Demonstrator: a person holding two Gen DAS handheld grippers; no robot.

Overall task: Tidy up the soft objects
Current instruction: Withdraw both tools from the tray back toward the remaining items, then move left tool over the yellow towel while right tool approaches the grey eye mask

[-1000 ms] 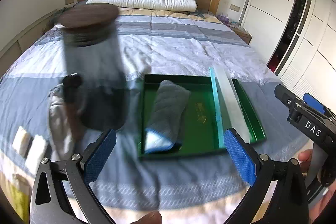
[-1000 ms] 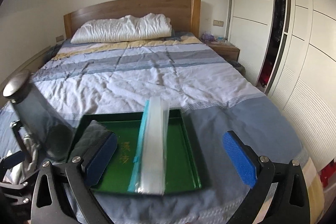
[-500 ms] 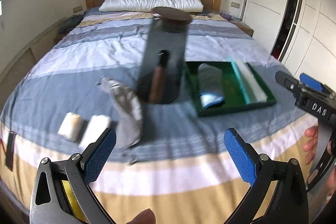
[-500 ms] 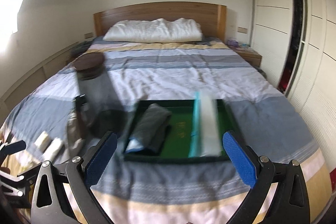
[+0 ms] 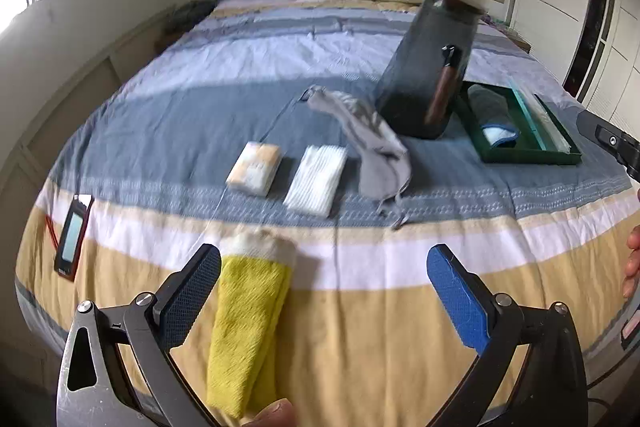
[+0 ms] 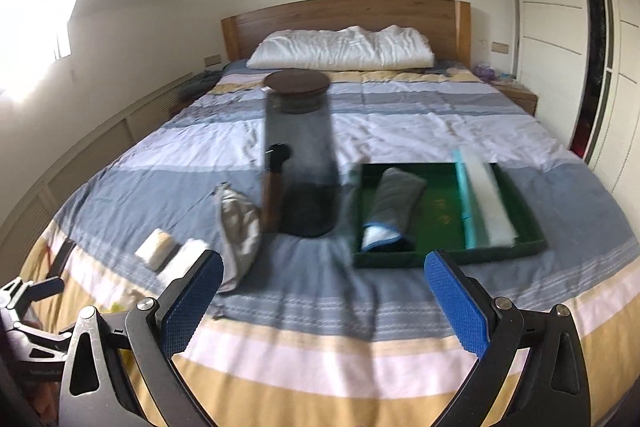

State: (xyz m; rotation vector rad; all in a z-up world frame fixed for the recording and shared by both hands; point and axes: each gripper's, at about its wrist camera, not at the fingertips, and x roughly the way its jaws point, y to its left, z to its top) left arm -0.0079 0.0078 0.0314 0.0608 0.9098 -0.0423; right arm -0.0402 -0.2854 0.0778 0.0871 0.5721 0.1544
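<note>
A yellow folded towel (image 5: 248, 323) lies at the bed's near edge, just right of my left gripper's left finger. A white-and-orange folded cloth (image 5: 255, 169), a white folded cloth (image 5: 316, 181) and a loose grey cloth (image 5: 374, 143) lie further up the bed. A green tray (image 5: 560, 157) holds a rolled grey cloth (image 5: 490, 111) and a clear teal-edged bag (image 6: 482, 201). My left gripper (image 5: 324, 291) is open and empty above the near edge. My right gripper (image 6: 324, 303) is open and empty, in front of the tray (image 6: 448, 259).
A tall dark glass jar (image 5: 430, 67) with a wooden lid stands between the grey cloth and the tray; it also shows in the right wrist view (image 6: 300, 155). A phone (image 5: 72, 233) lies at the bed's left edge. A white pillow (image 6: 340, 49) lies at the headboard. Wardrobes stand to the right.
Both grippers have pulled back from the tray toward the foot of the bed. The left view swung left, bringing the folded cloths, yellow towel and phone into sight.
</note>
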